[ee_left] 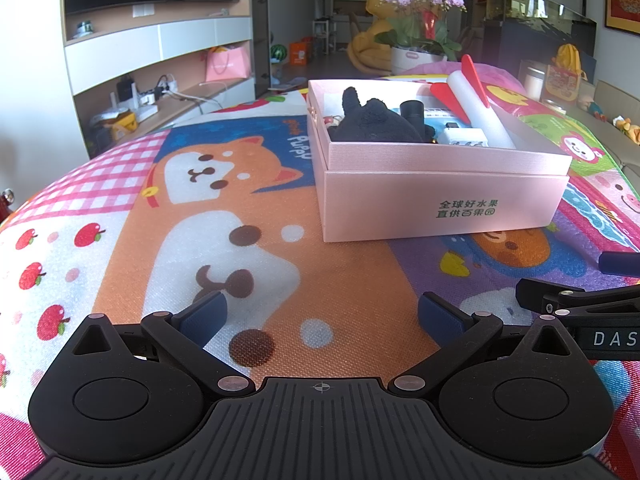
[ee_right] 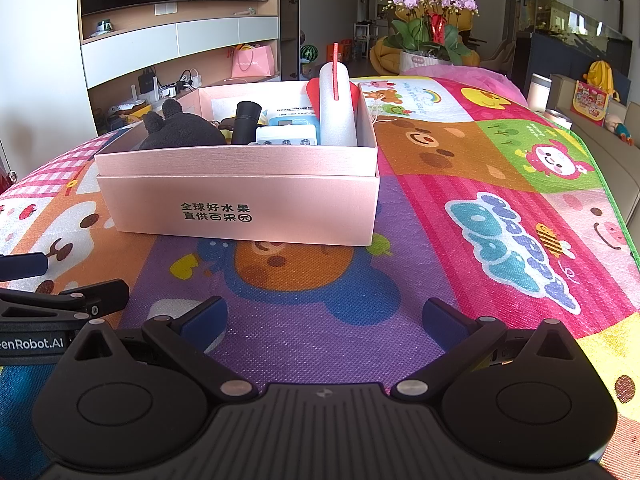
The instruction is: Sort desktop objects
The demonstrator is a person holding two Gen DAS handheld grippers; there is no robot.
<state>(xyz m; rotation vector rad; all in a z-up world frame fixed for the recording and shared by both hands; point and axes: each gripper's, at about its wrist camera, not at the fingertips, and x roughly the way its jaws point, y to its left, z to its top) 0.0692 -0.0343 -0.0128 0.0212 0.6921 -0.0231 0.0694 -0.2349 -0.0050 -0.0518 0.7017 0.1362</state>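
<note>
In the left wrist view, your left gripper [ee_left: 322, 314] has its fingers [ee_left: 208, 312] spread apart and holds nothing. It hangs low over the mat [ee_left: 120, 200] that covers the counter. The pink box [ee_left: 440, 204] stands ahead and a little to the right, well apart from the fingers. Inside it you can see a black plush [ee_left: 372, 120], a dark cylinder [ee_left: 412, 110], a white device [ee_left: 466, 136] and a white foam roll [ee_left: 480, 108] with red fins. The roll leans on the box's right wall and sticks out above the rim. If you reach in from this side, a finger may catch the roll and tip it out.

In the right wrist view, your right gripper [ee_right: 324, 316] is also released and empty, with the box [ee_right: 240, 208] ahead to the left. No loose thing lies on the mat [ee_right: 480, 160] in either view, so I judge the sorting is nearly finished. The box is an inner tray sitting in an outer sleeve. If you push the near wall low, the light box may slide on the smooth mat. The two grippers are just beside each other; moving both inward together may knock them.
</note>
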